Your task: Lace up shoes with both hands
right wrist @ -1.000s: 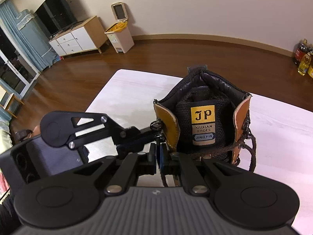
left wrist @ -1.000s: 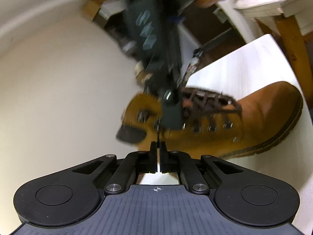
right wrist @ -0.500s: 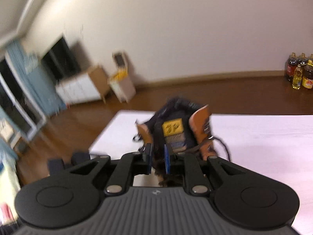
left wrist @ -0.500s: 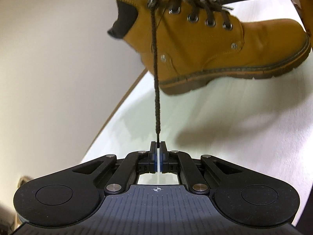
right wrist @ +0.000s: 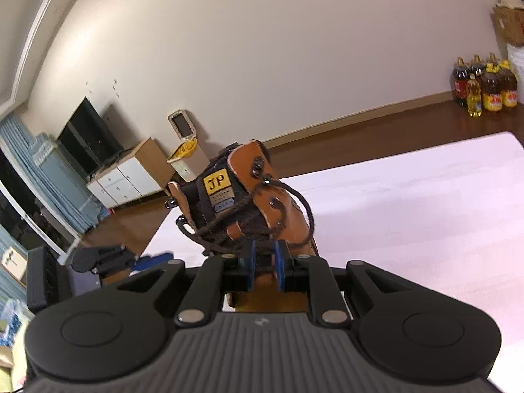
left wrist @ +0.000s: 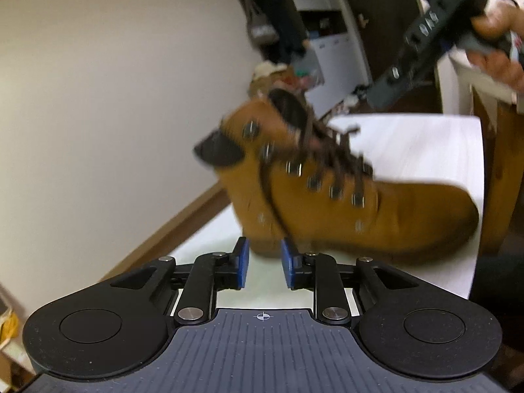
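Observation:
A tan lace-up boot (left wrist: 344, 203) with dark brown laces (left wrist: 271, 196) stands on the white table (left wrist: 425, 150). My left gripper (left wrist: 263, 265) is open and empty, just in front of the boot's heel side; a loose lace end hangs down the boot's side above it. In the right wrist view the boot (right wrist: 258, 209) shows from the front, tongue label toward me. My right gripper (right wrist: 264, 267) is open, close to the boot's laced front, and holds nothing. The right gripper also shows blurred at the top right of the left wrist view (left wrist: 425, 42).
The left gripper's body (right wrist: 98, 262) sits at the table's left edge in the right wrist view. Beyond the table (right wrist: 409, 216) are a wood floor, a white cabinet (right wrist: 131, 177), a bin (right wrist: 186, 157) and several oil bottles (right wrist: 481, 88).
My left gripper has let go of the lace end and opened. My right gripper has opened wider and lifted back from the boot. The lace now hangs slack.

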`<state>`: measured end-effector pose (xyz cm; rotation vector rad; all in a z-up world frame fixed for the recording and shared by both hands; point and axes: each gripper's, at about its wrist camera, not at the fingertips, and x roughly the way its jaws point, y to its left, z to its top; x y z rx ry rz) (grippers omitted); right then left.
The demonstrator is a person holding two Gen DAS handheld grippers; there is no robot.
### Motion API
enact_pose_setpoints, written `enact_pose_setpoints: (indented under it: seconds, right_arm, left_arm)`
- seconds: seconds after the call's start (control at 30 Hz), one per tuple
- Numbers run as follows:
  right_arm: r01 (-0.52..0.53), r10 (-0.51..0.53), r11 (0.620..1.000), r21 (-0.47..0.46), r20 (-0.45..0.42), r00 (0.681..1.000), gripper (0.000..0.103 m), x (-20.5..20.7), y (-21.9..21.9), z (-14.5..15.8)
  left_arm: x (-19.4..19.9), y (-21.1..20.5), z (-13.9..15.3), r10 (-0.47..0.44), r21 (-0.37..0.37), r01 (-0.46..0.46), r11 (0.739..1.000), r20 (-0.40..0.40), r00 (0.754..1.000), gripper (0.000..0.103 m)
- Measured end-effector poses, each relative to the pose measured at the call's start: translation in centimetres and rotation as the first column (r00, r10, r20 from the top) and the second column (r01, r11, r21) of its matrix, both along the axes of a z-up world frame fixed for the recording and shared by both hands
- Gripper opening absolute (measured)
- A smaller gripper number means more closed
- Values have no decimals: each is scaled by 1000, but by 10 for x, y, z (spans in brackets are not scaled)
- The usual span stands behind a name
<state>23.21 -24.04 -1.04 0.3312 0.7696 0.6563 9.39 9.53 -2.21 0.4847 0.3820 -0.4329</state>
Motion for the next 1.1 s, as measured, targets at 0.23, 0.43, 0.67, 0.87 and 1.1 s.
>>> enact_pose_setpoints:
  seconds: [0.23,0.43,0.67,0.87,1.1]
  right_arm:
    - [53,-52,995,86,-13,999,16,13,-23,-12]
    - [69,-57,983,169,-71,996,31,33,-32,-34]
    - [153,5,897,414,-356,934,32,55,-35,-86]
    - [162,123,797,582,-419,900,4,66,-26,-107]
    - [210,-206,866,453,-60,977,3,51,-80,-40]
  left_arm:
    - [24,-10,4,14,-1,-14,1000,27,1000,25]
    - [40,-8,0,25,-24,-25,999,-4,1000,1]
    - [36,-19,0,28,48,-29,998,21,999,1]
    - [37,-20,-2,47,72,-49,996,29,998,0]
    - [33,0,4,170,54,-173,983,66,983,0]
